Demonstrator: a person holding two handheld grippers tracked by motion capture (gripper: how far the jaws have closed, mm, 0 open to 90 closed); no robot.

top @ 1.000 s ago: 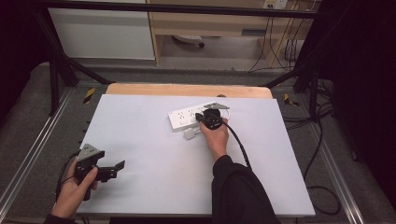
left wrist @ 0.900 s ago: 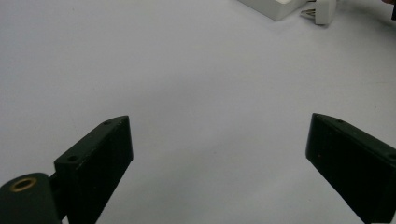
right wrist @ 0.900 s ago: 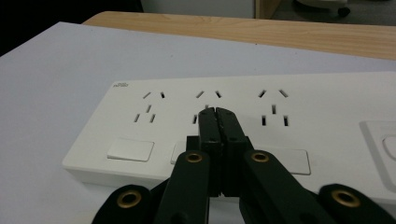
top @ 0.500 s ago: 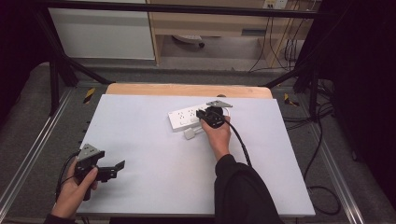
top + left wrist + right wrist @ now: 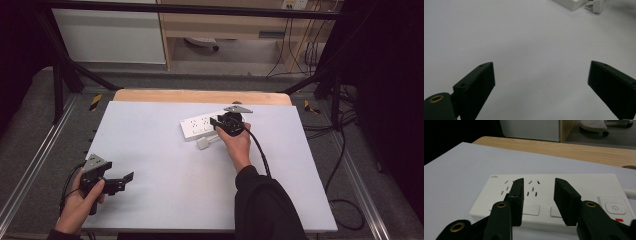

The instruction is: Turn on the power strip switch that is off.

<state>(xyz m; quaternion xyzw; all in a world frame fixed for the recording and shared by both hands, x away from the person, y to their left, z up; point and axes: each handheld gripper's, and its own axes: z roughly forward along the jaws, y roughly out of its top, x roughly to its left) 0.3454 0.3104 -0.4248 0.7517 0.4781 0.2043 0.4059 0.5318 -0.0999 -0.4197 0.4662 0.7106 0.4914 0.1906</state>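
Our right gripper (image 5: 537, 195) hangs parted and empty, the power strip (image 5: 554, 195) just beyond its jaws. Closing carelessly, we might shove it. Our left gripper (image 5: 541, 82) gapes wide, far off.

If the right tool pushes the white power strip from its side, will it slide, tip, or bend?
The power strip looks like a rigid plastic box, so it probably will not bend. It lies flat and low on the smooth white table, so it would likely slide rather than tip. The right tool sits toward one end, so an off-centre push may turn it.
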